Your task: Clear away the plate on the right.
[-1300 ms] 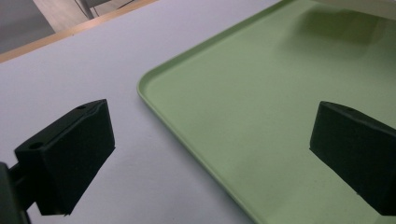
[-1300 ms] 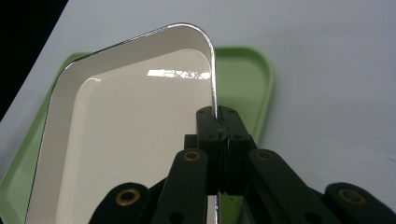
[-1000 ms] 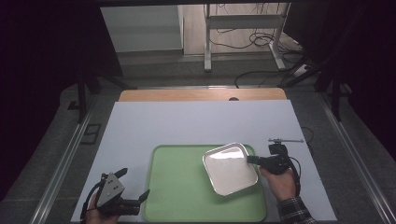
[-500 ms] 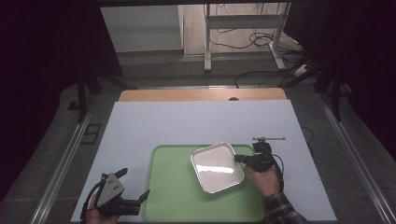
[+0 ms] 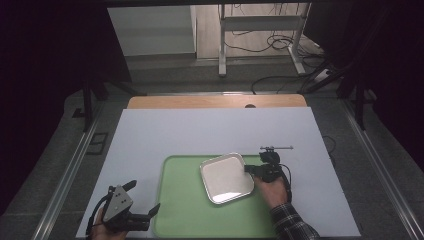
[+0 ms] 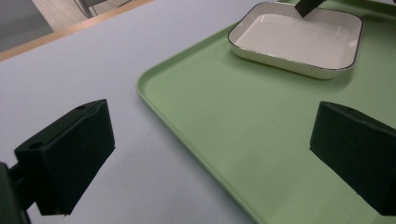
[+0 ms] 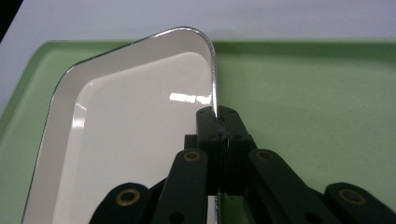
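The right gripper (image 5: 254, 170) has its jaws clenched on the rim of the shallow square white enamel dish (image 5: 226, 177), already lying on the pale green plastic tray (image 5: 182, 215) and seemingly only awaiting release, while the left gripper (image 5: 142, 202) waits with jaws spread above the white surface (image 5: 200, 132).

Grey floor (image 5: 165, 75), trailing cables (image 5: 280, 47), dark surroundings beyond the table (image 5: 210, 130).
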